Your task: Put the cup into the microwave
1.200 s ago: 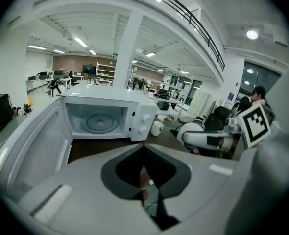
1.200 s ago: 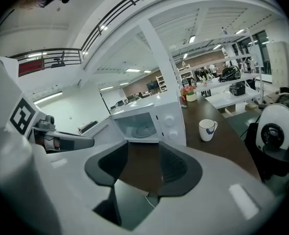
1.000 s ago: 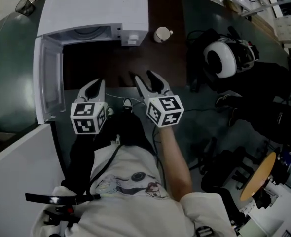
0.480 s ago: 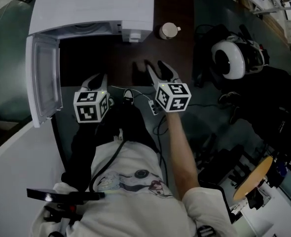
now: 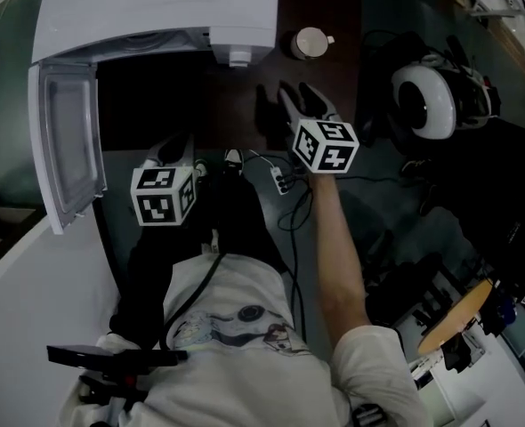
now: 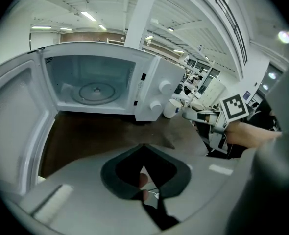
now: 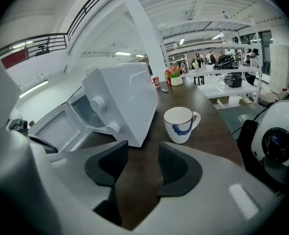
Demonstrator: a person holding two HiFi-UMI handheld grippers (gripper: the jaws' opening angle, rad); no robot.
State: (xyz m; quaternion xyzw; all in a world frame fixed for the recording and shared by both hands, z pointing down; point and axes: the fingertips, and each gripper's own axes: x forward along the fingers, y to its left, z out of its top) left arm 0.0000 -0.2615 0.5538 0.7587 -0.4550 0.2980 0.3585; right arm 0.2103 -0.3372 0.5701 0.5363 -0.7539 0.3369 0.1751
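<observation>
A white cup (image 5: pixel 310 43) with a blue mark stands upright on the dark brown table (image 5: pixel 236 105), just right of the white microwave (image 5: pixel 165 12). The microwave door (image 5: pixel 62 145) hangs open to the left, and the glass plate (image 6: pixel 96 91) inside is bare. My right gripper (image 5: pixel 296 94) is open with nothing between its fingers; it hovers over the table a short way in front of the cup (image 7: pixel 179 125). My left gripper (image 5: pixel 175 152) is shut and empty near the table's front edge, facing the open microwave (image 6: pixel 95 82).
A white and black headset (image 5: pixel 430 103) lies on dark bags right of the table. Cables and a small plug strip (image 5: pixel 280 181) trail off the table's front edge. The person's trunk (image 5: pixel 236 327) fills the lower middle. An orange disc (image 5: pixel 449 317) sits low right.
My right gripper has moved forward and down toward the cup, its jaws still apart. My left gripper has sunk a little near the table's front edge.
</observation>
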